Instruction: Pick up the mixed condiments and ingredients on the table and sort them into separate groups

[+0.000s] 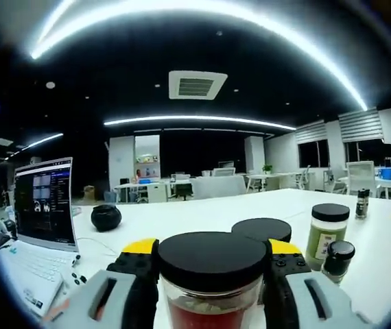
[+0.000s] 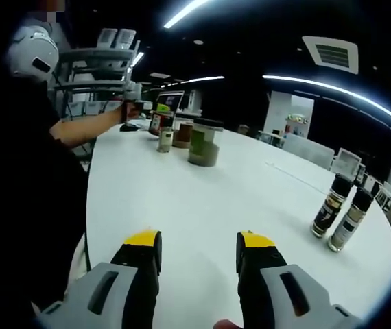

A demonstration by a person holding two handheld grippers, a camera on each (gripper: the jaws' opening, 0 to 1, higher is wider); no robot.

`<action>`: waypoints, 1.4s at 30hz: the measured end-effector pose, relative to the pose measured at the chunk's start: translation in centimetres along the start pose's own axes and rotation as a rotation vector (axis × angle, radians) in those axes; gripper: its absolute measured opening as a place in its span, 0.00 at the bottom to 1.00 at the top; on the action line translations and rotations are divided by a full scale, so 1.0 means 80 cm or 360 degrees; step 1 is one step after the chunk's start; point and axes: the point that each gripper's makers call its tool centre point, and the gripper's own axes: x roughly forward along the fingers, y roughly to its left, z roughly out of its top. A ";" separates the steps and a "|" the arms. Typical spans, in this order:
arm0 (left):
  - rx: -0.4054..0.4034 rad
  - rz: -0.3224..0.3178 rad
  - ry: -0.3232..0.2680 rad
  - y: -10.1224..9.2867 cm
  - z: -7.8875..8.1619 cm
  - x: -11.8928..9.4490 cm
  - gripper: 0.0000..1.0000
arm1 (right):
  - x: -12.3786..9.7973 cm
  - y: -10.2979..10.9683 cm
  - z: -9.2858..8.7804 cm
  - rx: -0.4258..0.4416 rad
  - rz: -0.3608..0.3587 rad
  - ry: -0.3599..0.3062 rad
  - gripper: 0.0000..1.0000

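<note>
My left gripper (image 1: 212, 252) is shut on a glass jar with a black lid and red contents (image 1: 211, 288); the jar's base is out of frame. Just behind it is another black lid (image 1: 261, 228). To the right stand a jar of green powder (image 1: 327, 235) and a small black-capped bottle (image 1: 337, 259). My right gripper (image 2: 197, 255) is open over bare white table (image 2: 202, 205), holding nothing. Two tall dark-capped bottles (image 2: 330, 205) (image 2: 350, 221) stand to its right. Far off are a green jar (image 2: 204, 145), a brown jar (image 2: 182, 134) and a small bottle (image 2: 164, 139).
An open laptop (image 1: 43, 205) sits at the table's left edge, with a round black object (image 1: 105, 217) beside it. A small dark bottle (image 1: 363, 203) stands far right. In the right gripper view a person's arm (image 2: 79, 130) reaches along the table's left side.
</note>
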 end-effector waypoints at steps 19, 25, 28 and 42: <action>-0.0016 0.0062 0.0004 0.013 -0.018 0.026 0.59 | 0.008 0.007 0.001 -0.0015 0.0030 0.0019 0.44; -0.0048 0.0104 -0.0014 0.018 -0.024 0.029 0.60 | 0.010 0.009 0.003 -0.0030 0.0044 0.0032 0.44; -0.0025 0.0105 -0.0027 0.020 -0.025 0.028 0.60 | 0.011 0.010 0.005 -0.0038 0.0049 0.0029 0.44; -0.0089 0.0115 -0.0105 0.027 -0.028 0.031 0.60 | 0.011 0.009 0.007 -0.0047 0.0042 0.0030 0.45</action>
